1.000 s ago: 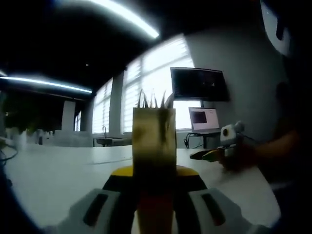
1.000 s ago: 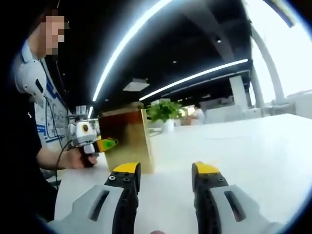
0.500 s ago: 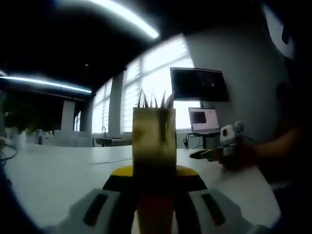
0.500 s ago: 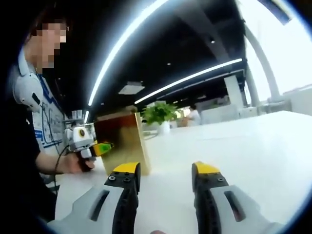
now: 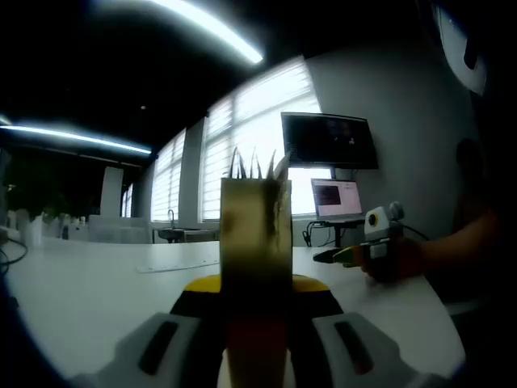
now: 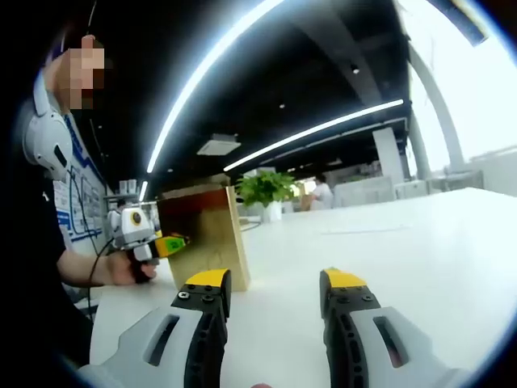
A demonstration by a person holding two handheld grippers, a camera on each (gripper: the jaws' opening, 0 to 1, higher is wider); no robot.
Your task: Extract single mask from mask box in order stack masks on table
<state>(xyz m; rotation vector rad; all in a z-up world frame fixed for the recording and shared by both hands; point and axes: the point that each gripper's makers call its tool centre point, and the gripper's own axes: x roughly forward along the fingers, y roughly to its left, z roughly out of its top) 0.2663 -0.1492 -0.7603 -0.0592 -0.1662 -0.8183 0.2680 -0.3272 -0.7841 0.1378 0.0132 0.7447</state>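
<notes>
Two views show one mask box (image 5: 256,234) standing upright on the white worktop (image 5: 89,283). In the left gripper view the box sits dead centre, right against the left hand-held gripper (image 5: 255,301), whose yellow-tipped jaws appear closed onto its near lower part, steadying it. Thin mask edges (image 5: 254,164) fan up out of the open top; they look light, soft and floppy, likely to drag neighbours along, so one is best pinched at a single upper edge and drawn straight up. At the right of this view the right hand-held gripper (image 5: 355,255) hovers low over the worktop in the person's hand (image 5: 396,259).

In the right gripper view the right hand-held gripper (image 6: 275,284) has its jaws wide apart and empty, pointing level across the worktop (image 6: 420,250). The mask box (image 6: 202,234) stands to the left and a little farther off, with the left hand-held gripper (image 6: 166,244) pressed to its side, held in a hand (image 6: 129,267) with the forearm reaching in from the left.
</notes>
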